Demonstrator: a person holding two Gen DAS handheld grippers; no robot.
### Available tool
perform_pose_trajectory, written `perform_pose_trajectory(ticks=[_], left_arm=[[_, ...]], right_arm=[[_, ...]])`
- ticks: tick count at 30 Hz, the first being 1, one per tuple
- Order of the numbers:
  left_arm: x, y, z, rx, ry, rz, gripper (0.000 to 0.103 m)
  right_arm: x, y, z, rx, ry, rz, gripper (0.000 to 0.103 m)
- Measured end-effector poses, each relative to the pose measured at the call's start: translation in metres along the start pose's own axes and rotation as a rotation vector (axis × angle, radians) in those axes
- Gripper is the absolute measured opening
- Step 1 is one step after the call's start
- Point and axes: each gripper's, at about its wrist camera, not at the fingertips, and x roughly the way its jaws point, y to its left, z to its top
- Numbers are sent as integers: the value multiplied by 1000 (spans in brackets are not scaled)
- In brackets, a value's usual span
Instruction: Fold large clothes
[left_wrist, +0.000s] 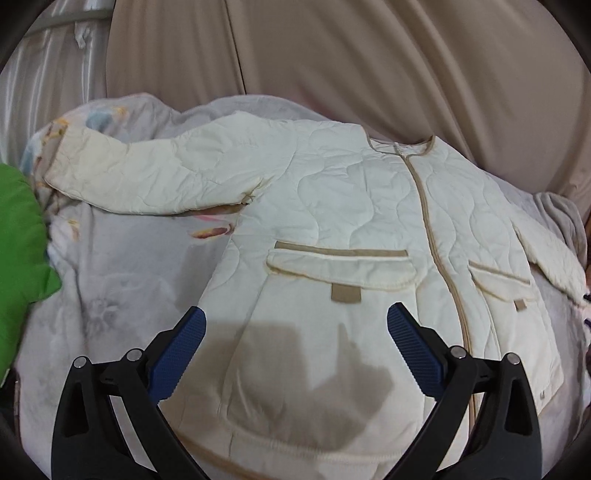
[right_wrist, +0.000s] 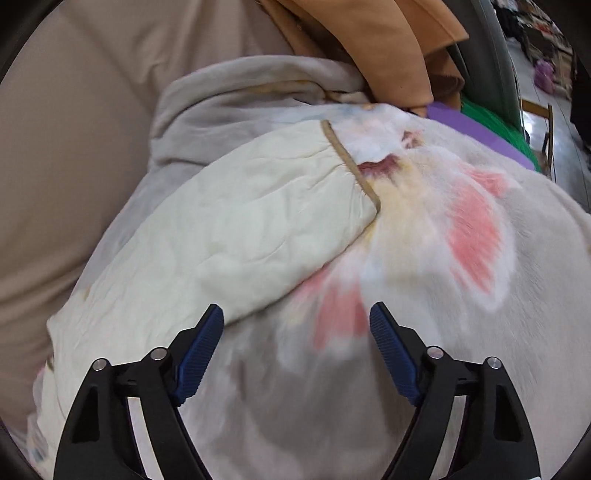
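Left wrist view: cream quilted jacket lies front up, zipped, spread flat on a floral blanket; one sleeve stretches out to the picture's left, the other angles off at the right edge.
Left gripper: left gripper hangs over the jacket's lower front with its jaws wide apart and nothing between them.
Surroundings, left view: beige curtain behind, green cushion at the left edge.
Right wrist view: jacket sleeve lies flat on the blanket, its tan-trimmed cuff pointing up and right.
Right gripper: right gripper hovers just beside the sleeve's lower edge, jaws apart, empty; the left pad sits close to the fabric, though contact cannot be told.
Surroundings, right view: orange cloth and a purple and green pile beyond the blanket.
Step in hand: likely reaching for a sleeve to start the first fold; no fold is made yet.
Next move: calls for pinching the sleeve near the cuff and carrying it across the chest.
Containers: none visible in either view.
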Motion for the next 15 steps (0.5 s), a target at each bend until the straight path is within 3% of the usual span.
perform_pose_trajectory(ticks=[3,4,5,7,11,15], left_arm=[[21,8,12,-41,28,-3,96],[26,10,15,-50,32,1,95],[31,13,18,-57,33,7,94],[38,15,23,-58,30,19,93],[45,19,37,-50,6,47,93],[44,21,55,-56,-29,51,93]], right_arm=[[25,0,13,31,10,-24,63],[30,3,17,37,6,-29,51],[34,7,21,37,2,-22,31],[38,23,30,42,-8,6,13],[4,118,36,-122,-114,147,9],[-46,273,-8,-437,-163,388,9]])
